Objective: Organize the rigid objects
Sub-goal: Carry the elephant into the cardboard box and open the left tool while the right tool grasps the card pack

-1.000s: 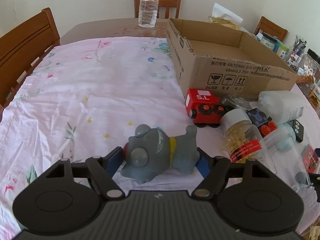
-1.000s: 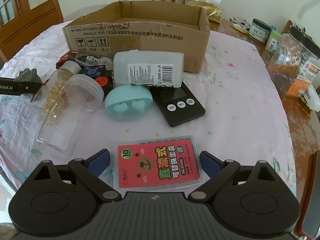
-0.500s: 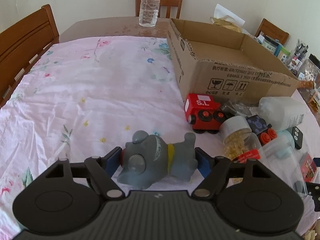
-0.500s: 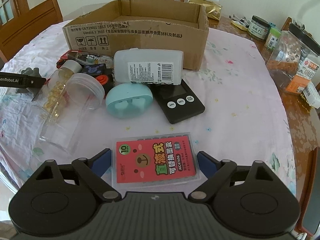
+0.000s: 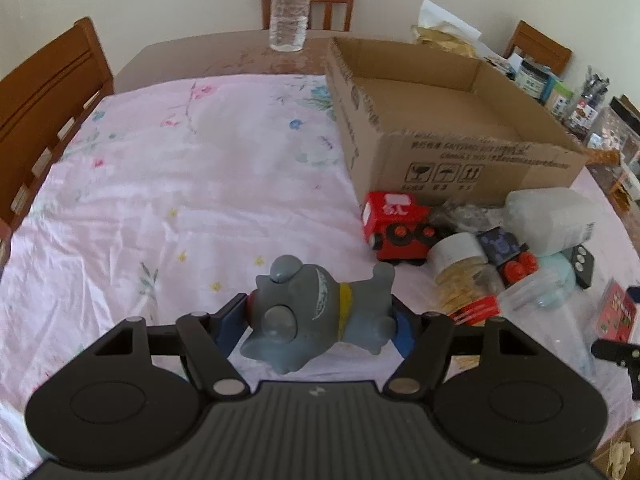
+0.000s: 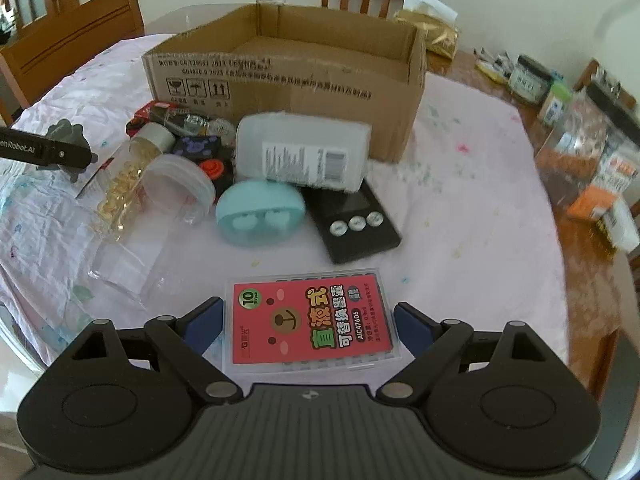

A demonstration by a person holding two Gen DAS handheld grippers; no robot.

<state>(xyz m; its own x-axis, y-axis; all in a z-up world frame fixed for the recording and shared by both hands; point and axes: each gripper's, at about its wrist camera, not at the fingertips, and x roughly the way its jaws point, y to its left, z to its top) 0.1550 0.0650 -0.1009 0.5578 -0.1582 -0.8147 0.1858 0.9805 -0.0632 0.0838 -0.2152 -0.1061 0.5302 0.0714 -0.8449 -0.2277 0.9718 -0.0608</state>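
- Lifted since a second ago, the grey elephant toy (image 5: 316,312) now rides clear of the pink tablecloth (image 5: 180,184), clamped between the left gripper (image 5: 320,318) pads.
- Right gripper (image 6: 308,322) has closed in on the red refill case (image 6: 310,322); whether its blue pads (image 6: 206,318) already touch is unclear.
- Beyond them, the cardboard box (image 5: 476,160) looks empty.
- Red toy train (image 5: 394,226), capsule jar (image 6: 128,176), white bottle (image 6: 304,154), teal case (image 6: 260,212) and black scale (image 6: 354,220) lie outside: sorting has barely begun.
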